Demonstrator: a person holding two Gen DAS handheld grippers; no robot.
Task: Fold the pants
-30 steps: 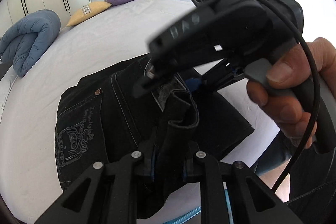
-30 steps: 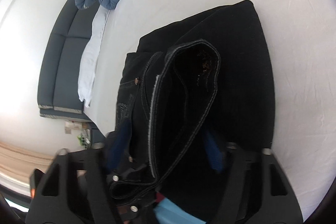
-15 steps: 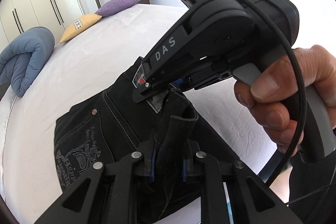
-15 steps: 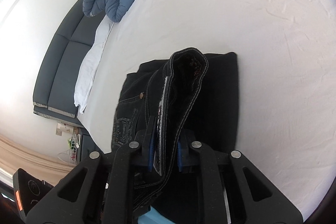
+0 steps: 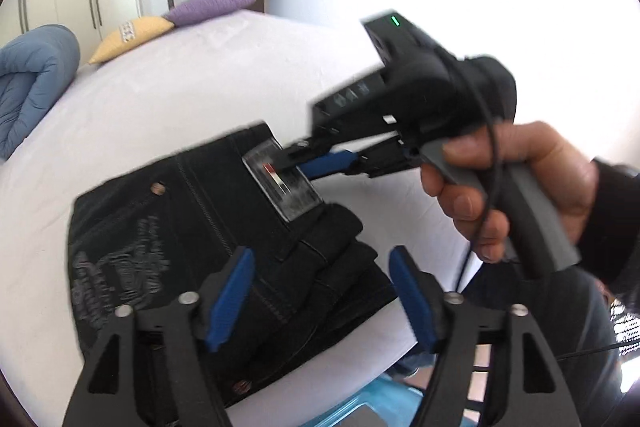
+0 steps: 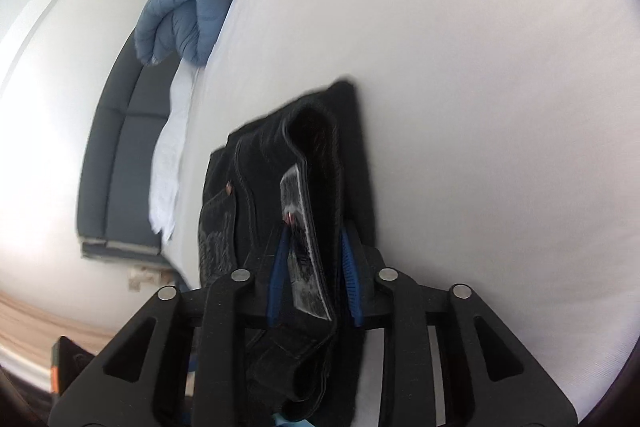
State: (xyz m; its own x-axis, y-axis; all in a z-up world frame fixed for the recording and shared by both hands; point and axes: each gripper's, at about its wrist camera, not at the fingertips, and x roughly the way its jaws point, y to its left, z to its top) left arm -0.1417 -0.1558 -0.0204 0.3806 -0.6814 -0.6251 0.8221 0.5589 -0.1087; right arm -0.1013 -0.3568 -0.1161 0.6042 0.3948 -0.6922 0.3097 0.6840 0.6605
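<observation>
Fingers of the left gripper (image 5: 320,291) stand wide apart at the bottom of the left wrist view; they have just been opening, and nothing sits between the blue pads (image 5: 230,301), which hang above the near edge of the black pants (image 5: 192,235). The pants lie folded on the white bed (image 5: 160,107), low and left of centre, their near edge close to the mattress edge at the bottom of the frame. A grey label (image 5: 282,183) shows on the waistband.

From the right of that view the right gripper (image 6: 314,275) reaches in, held by a hand (image 5: 516,187) on its grey grip, its tip at the label. In the right wrist view its jaws have just been opening a little, yet the waistband fold with the label still stands up between the blue pads (image 6: 348,275); whether they still press the cloth is hard to make out, since the frame is blurred.

Open sheet spreads above and to the right of the pants in both views. A rolled blue duvet (image 5: 32,83) lies at the far left, with a yellow pillow (image 5: 132,35) and a purple pillow (image 5: 212,7) beyond it in the upper left. The lower part of the pants is hidden behind the gripper frames.
</observation>
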